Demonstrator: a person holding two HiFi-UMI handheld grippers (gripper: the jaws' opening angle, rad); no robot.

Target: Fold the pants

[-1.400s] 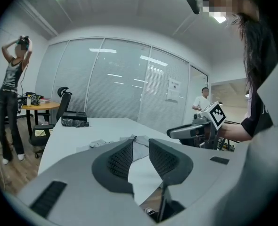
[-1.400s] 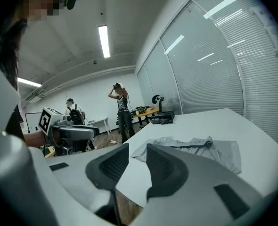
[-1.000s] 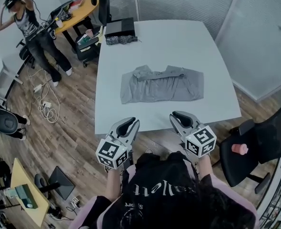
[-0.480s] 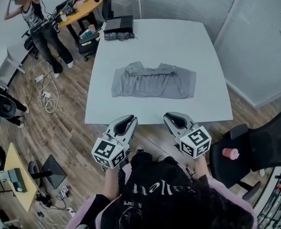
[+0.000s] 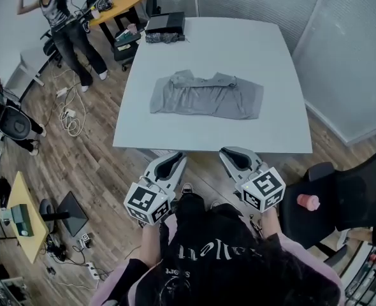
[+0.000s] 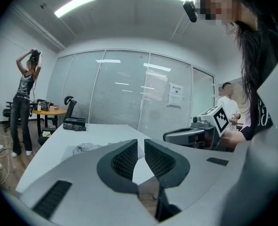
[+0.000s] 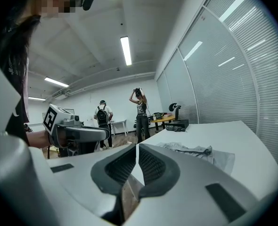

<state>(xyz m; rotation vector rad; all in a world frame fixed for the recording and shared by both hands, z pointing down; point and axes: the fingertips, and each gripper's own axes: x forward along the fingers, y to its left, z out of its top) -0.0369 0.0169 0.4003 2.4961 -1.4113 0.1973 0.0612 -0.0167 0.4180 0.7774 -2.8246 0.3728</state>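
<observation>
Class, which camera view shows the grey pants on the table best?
The head view: the pants lie whole, seen from above, on the white table. Both gripper views catch only a low, partial edge of them beyond the jaws.

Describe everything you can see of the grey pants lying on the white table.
The grey pants look like soft, thin fabric. They lie crosswise near the middle of the white table, flattened into a rough rectangle and seemingly folded over on themselves, with wrinkles across the surface. The far edge is bunched and uneven, apparently the waistband, while the near edge runs straighter. Only the tabletop touches them; nothing rests on them and nothing holds them.
</observation>
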